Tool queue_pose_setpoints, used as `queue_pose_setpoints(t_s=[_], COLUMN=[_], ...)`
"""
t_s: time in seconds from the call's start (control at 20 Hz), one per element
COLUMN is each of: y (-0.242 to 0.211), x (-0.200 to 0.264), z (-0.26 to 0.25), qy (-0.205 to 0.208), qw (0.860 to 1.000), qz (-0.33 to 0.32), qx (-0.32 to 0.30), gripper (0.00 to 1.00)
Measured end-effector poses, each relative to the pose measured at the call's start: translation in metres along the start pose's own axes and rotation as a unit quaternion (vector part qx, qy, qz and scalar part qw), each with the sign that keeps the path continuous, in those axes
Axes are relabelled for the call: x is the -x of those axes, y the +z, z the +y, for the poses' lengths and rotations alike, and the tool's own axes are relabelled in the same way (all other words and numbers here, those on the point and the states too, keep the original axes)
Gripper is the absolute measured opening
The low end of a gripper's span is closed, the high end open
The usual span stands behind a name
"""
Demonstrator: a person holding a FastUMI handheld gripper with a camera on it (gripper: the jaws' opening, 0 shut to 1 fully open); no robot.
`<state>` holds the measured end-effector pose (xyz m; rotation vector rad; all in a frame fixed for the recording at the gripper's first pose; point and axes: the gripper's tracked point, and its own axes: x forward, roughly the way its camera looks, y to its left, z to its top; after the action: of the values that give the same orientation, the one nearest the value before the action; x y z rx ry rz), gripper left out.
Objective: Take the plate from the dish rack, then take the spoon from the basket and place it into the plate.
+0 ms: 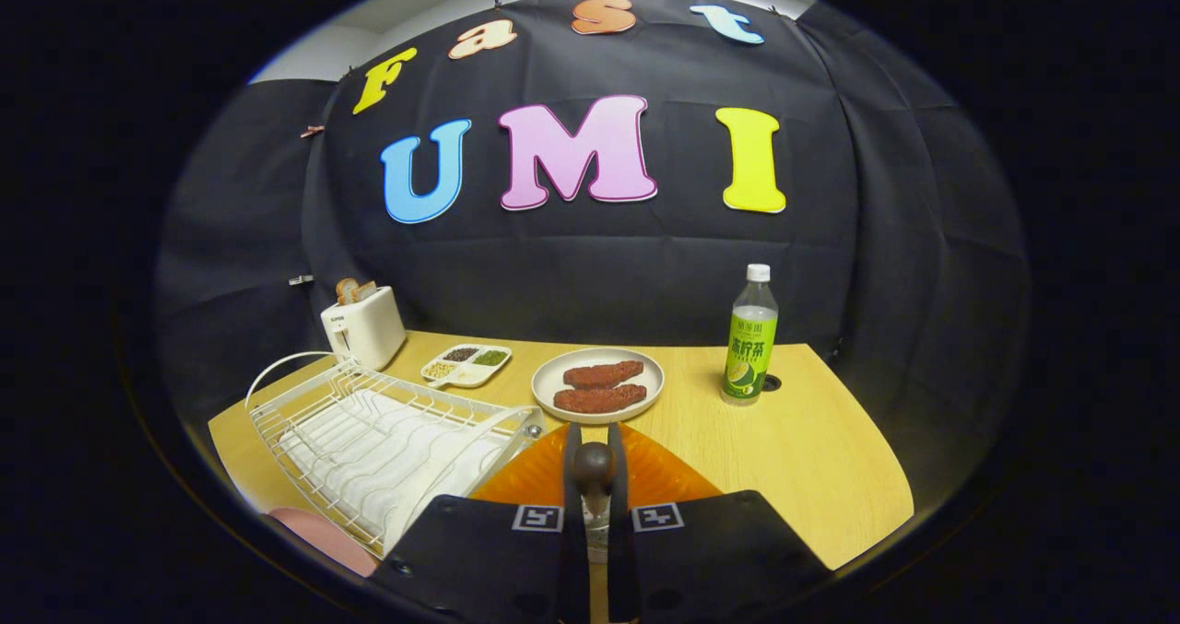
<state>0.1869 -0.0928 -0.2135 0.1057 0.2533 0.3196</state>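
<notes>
An orange ribbed plate lies flat on the wooden table, right under and just ahead of my fingers. My gripper is shut on the spoon. The spoon's dark rounded end sticks up between the two fingers, over the plate, and a pale part of it shows lower in the gap. The white wire dish rack stands to the left of the plate with no dishes in it. A pink rounded edge shows by the rack's near corner; I cannot tell whether it is the basket.
Beyond the orange plate sits a white plate with two brown meat pieces. A green drink bottle stands to its right. Behind the rack are a white toaster and a divided dish of grains.
</notes>
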Motion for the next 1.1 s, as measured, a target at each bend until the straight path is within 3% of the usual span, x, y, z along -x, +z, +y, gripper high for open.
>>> queue_pose_setpoints(t_s=[0.3, 0.6, 0.85, 1.1], y=[0.046, 0.064, 0.054, 0.025], x=[0.033, 0.087, 0.117, 0.118], z=[0.008, 0.07, 0.141, 0.199], qy=[0.009, 0.041, 0.047, 0.061], qw=[1.0, 0.999, 0.998, 0.996], qz=[-0.002, 0.012, 0.027, 0.045], qx=[-0.002, 0.012, -0.017, -0.056], gripper=[0.12, 0.12, 0.12, 0.12])
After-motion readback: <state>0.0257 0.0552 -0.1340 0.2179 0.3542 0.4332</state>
